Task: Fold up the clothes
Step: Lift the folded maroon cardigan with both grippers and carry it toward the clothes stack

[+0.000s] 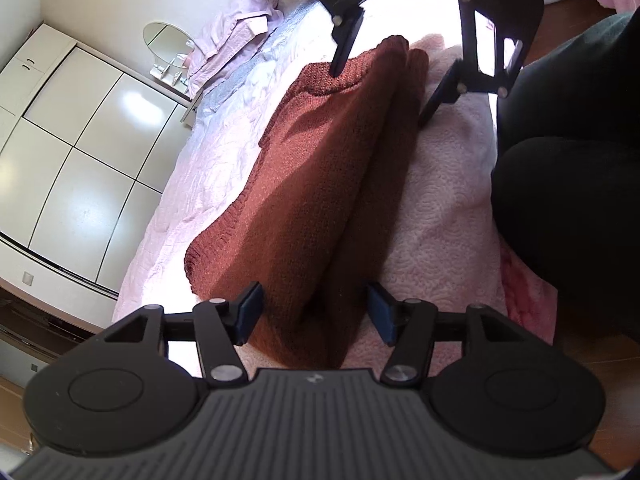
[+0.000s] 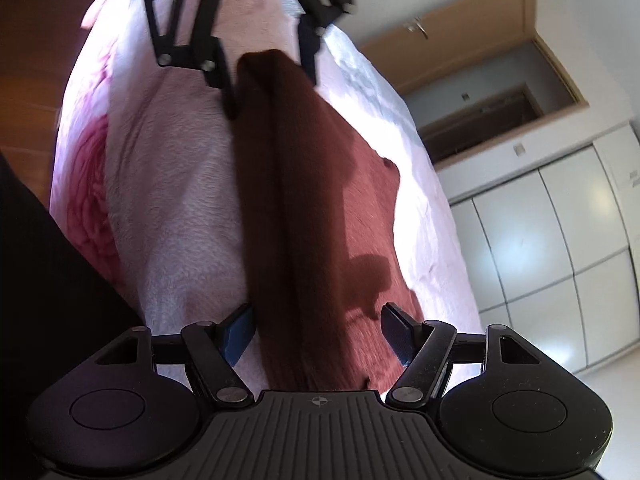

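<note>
A rust-red knitted sweater [image 1: 320,184] lies folded lengthwise in a long strip on the pink quilted bed cover [image 1: 448,200]. My left gripper [image 1: 316,310] is open, its blue-padded fingers either side of the sweater's near end. My right gripper [image 1: 380,96] is open at the far end, one finger on the knit, the other on the cover beside it. From the right wrist view the same sweater [image 2: 304,200] runs away from my right gripper [image 2: 320,334], whose fingers straddle its thick folded ridge. At the far end is the left gripper [image 2: 270,96], also spread around the ridge.
A person's dark clothing [image 1: 580,160] is close on the bed's near side. White wardrobe doors [image 1: 80,152] and a round mirror [image 1: 168,38] line the far wall. Pink pillows [image 1: 240,28] lie at the bed's head. A doorway [image 2: 480,116] and wooden floor [image 2: 36,60] flank the bed.
</note>
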Demonstrator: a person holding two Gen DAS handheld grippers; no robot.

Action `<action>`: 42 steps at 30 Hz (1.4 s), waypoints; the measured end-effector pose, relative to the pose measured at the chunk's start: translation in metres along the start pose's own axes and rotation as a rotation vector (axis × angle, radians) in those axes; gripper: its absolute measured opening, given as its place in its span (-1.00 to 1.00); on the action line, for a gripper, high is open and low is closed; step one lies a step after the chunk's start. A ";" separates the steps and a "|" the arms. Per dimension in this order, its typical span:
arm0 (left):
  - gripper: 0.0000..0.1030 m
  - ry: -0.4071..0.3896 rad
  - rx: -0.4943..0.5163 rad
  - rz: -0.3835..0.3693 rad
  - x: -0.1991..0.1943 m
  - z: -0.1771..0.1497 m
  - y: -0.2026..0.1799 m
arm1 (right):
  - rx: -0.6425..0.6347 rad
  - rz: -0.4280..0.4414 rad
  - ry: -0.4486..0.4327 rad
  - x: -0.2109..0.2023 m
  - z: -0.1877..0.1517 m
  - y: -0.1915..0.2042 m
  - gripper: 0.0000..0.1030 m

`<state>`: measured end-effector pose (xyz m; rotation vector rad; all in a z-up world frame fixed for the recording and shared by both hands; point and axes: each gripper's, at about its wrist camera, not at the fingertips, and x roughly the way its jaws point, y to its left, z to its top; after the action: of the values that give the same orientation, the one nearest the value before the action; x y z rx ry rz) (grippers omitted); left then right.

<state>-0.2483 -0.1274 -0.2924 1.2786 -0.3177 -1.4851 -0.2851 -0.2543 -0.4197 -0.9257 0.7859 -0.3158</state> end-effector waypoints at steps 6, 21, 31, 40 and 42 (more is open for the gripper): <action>0.18 0.027 0.055 0.039 0.017 0.014 0.003 | 0.154 0.048 -0.042 0.003 0.002 -0.036 -0.66; -0.40 0.098 0.085 -0.020 0.051 0.036 0.028 | 0.068 0.018 0.011 -0.014 0.000 -0.022 -0.24; -0.40 0.093 0.077 -0.031 0.050 0.036 0.029 | 0.032 0.009 0.057 -0.001 -0.004 -0.017 -0.23; -0.47 0.063 0.104 -0.031 0.038 0.042 0.048 | 0.112 0.016 0.058 -0.035 -0.005 -0.051 -0.60; -0.47 0.041 0.131 -0.005 0.031 0.050 0.057 | 0.120 -0.011 0.053 -0.050 -0.004 -0.063 -0.61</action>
<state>-0.2534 -0.1950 -0.2468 1.4134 -0.3903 -1.4601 -0.3174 -0.2656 -0.3471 -0.8119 0.8024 -0.3940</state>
